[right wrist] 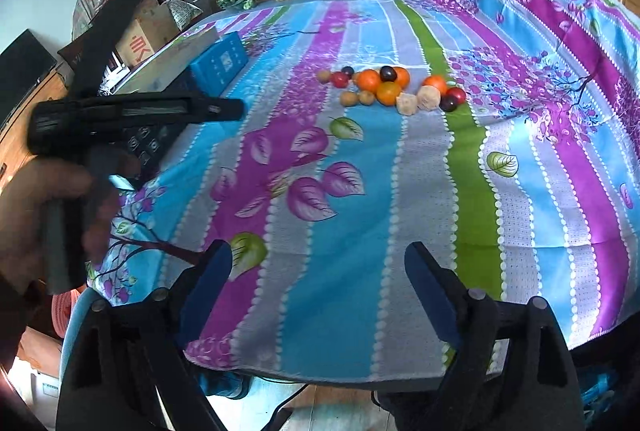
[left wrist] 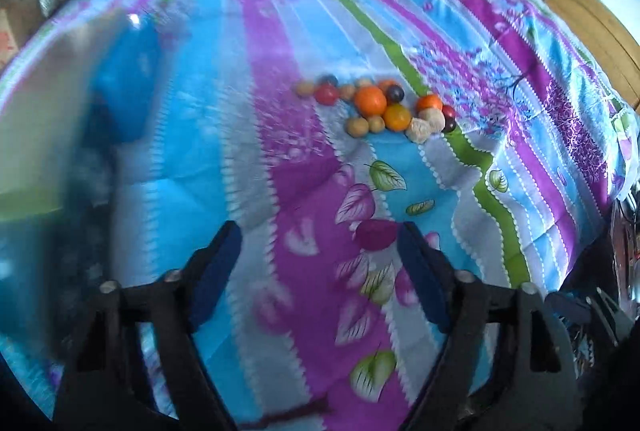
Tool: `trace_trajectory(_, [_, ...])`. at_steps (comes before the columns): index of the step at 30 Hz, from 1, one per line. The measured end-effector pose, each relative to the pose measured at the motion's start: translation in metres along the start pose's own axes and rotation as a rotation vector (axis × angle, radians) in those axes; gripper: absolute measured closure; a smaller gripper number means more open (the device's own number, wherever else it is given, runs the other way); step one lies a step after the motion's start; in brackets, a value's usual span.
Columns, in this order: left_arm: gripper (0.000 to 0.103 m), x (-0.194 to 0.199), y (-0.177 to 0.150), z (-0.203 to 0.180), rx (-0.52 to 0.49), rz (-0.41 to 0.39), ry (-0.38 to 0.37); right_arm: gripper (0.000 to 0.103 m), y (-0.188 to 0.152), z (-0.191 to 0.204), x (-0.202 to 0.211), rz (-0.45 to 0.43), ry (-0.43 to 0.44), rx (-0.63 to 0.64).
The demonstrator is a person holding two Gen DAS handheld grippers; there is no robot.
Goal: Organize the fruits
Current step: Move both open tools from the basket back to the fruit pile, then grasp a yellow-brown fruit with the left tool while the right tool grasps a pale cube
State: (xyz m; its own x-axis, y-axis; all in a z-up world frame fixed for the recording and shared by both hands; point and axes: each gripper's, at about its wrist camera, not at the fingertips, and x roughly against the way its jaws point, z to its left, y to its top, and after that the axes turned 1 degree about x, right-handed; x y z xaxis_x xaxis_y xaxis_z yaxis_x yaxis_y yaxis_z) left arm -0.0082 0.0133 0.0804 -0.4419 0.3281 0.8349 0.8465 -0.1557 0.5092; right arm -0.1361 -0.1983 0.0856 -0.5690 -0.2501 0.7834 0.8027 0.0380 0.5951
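Striped cloth in blue, purple, grey and green, printed with leaves and blossom branches, covers the bed [right wrist: 352,191] on which everything lies. Near its middle a heap of fruits [right wrist: 394,89] sits in a loose cluster: oranges [right wrist: 369,80], a dark plum [right wrist: 388,73], a red fruit [right wrist: 340,79] at the left end, small brown kiwi-like fruits [right wrist: 349,98] at the front, two pale rough-skinned pieces [right wrist: 429,97] and further dark plums [right wrist: 454,99] on the green stripe at the right end. Most of them touch one another. A blue box [right wrist: 218,63] rests on the cloth to the left of the heap, well apart from it; in the left wrist view it is badly blurred. The left gripper [left wrist: 320,243] hangs over the near part of the cloth with its blue-padded jaws parted and nothing between them, the fruits well ahead of it. The right gripper [right wrist: 318,263] likewise stands released above the near edge of the bed, its pads apart and bare. In the right wrist view a hand [right wrist: 44,207] at the left grasps the black handle of the other gripper. Clothes are piled at the far end of the bed.
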Motion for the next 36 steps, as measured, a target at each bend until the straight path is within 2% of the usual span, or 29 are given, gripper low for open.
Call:
trace_trajectory(2, [0.037,-0.023,0.009,-0.003,-0.003,0.017,-0.015,0.015,0.001,-0.01,-0.005,0.003,0.002,-0.006])
trace_trajectory(6, [0.056,-0.066,0.026,-0.014,-0.031,0.045,-0.063,0.017,0.003,-0.032,-0.016,0.025,-0.009,-0.023])
trace_trajectory(9, [0.062,-0.092,0.037,-0.021,-0.059,0.054,-0.061,0.023,0.006,-0.05,-0.024,0.04,-0.019,-0.036])
trace_trajectory(19, [0.062,-0.131,0.067,-0.034,-0.118,0.042,-0.087,0.026,0.024,-0.097,-0.044,0.03,-0.052,-0.087])
trace_trajectory(21, [0.064,-0.133,0.067,-0.036,-0.138,0.033,-0.081,0.03,0.027,-0.101,-0.048,0.028,-0.049,-0.095])
trace_trajectory(22, [0.076,-0.133,0.067,-0.036,-0.143,0.027,-0.069,0.032,0.029,-0.102,-0.05,0.027,-0.047,-0.096])
trace_trajectory(23, [0.079,-0.133,0.065,-0.035,-0.144,0.021,-0.051,0.034,0.032,-0.102,-0.052,0.026,-0.045,-0.095])
trace_trajectory(27, [0.079,-0.117,0.055,-0.025,-0.089,-0.01,-0.068,0.037,0.045,-0.106,-0.062,0.007,-0.031,-0.094])
trace_trajectory(31, [0.079,-0.098,0.041,-0.012,-0.022,-0.036,-0.072,0.041,0.072,-0.112,-0.078,-0.03,-0.014,-0.095])
trace_trajectory(32, [0.079,-0.093,0.036,-0.008,0.001,-0.043,-0.068,0.047,0.082,-0.112,-0.086,-0.039,-0.011,-0.091])
trace_trajectory(36, [0.079,-0.087,0.027,0.001,0.054,-0.047,-0.048,0.049,0.115,-0.109,-0.122,-0.024,0.012,-0.063])
